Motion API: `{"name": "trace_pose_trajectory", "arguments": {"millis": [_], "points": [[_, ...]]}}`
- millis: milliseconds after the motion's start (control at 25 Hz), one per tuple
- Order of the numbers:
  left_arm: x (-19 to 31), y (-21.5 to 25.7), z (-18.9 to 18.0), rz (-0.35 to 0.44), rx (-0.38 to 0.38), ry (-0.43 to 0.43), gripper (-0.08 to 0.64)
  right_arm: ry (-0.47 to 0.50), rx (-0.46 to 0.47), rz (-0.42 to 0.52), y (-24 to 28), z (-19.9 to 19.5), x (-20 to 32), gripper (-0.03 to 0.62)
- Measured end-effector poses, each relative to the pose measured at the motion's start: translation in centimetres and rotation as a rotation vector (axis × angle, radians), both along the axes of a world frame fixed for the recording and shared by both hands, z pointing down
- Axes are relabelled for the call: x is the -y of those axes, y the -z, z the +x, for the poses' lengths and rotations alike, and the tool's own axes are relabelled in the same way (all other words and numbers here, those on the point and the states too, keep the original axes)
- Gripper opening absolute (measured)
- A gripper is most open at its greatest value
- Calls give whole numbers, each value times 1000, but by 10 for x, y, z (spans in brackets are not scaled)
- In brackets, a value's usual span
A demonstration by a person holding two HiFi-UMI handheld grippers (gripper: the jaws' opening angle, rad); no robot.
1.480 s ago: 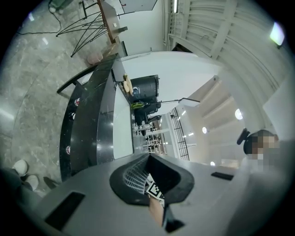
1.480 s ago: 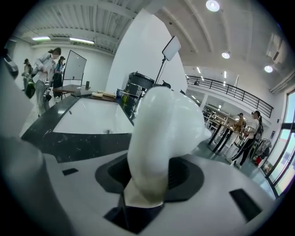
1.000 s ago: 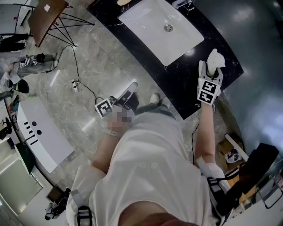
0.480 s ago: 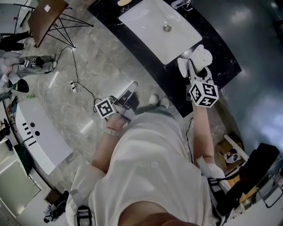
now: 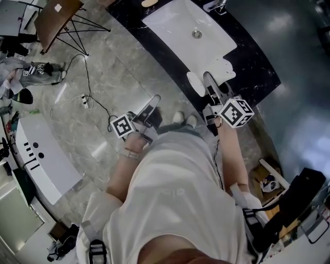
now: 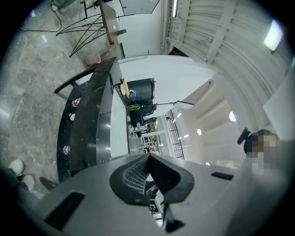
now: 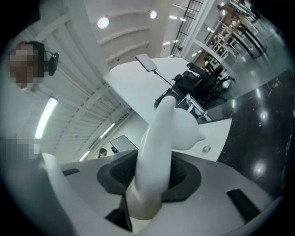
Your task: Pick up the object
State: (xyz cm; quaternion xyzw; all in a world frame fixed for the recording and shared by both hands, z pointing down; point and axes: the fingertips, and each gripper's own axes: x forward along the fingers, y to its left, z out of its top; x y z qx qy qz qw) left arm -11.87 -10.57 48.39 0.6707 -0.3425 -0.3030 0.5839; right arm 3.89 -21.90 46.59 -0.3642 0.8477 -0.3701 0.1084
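Note:
A smooth white curved object (image 5: 220, 69) sits between the jaws of my right gripper (image 5: 208, 86), lifted over the front edge of the black counter (image 5: 255, 67), beside the white basin (image 5: 175, 28). In the right gripper view the white object (image 7: 159, 147) fills the gap, and the right gripper (image 7: 148, 186) is shut on its narrow stem. My left gripper (image 5: 150, 110) hangs low over the marble floor by the person's shoes. In its own view the left gripper (image 6: 150, 179) has its dark pads together with nothing held.
The basin has a round drain (image 5: 196, 34). Cables (image 5: 87, 82) trail across the marble floor (image 5: 129, 67). A white bench (image 5: 46, 154) stands at the left, and a wooden board on black wire legs (image 5: 56, 15) at the top left. Boxes and bags (image 5: 273, 180) lie at the right.
My right gripper has carried the white object left and nearer the person, from the counter's right end to its front edge by the basin. The left gripper has barely moved.

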Motion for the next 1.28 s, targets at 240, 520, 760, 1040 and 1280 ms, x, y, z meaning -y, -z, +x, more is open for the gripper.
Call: {"name": "trace_pose_trajectory", "arguments": {"millis": [240, 520, 760, 1040, 1280], "points": [[-6, 0, -7, 14, -7, 6, 6, 55, 194, -32, 21, -23, -21, 158], [-6, 11, -14, 44, -34, 19, 6, 107, 298, -45, 37, -42, -41, 158], [-6, 24, -22, 98, -61, 45, 6, 138, 350, -51, 47, -55, -54, 158], [-4, 41, -30, 172, -92, 65, 6, 138, 386, -64, 50, -61, -59, 158], [-4, 43, -31, 177, -101, 67, 6, 130, 375, -68, 50, -62, -60, 158]]}}
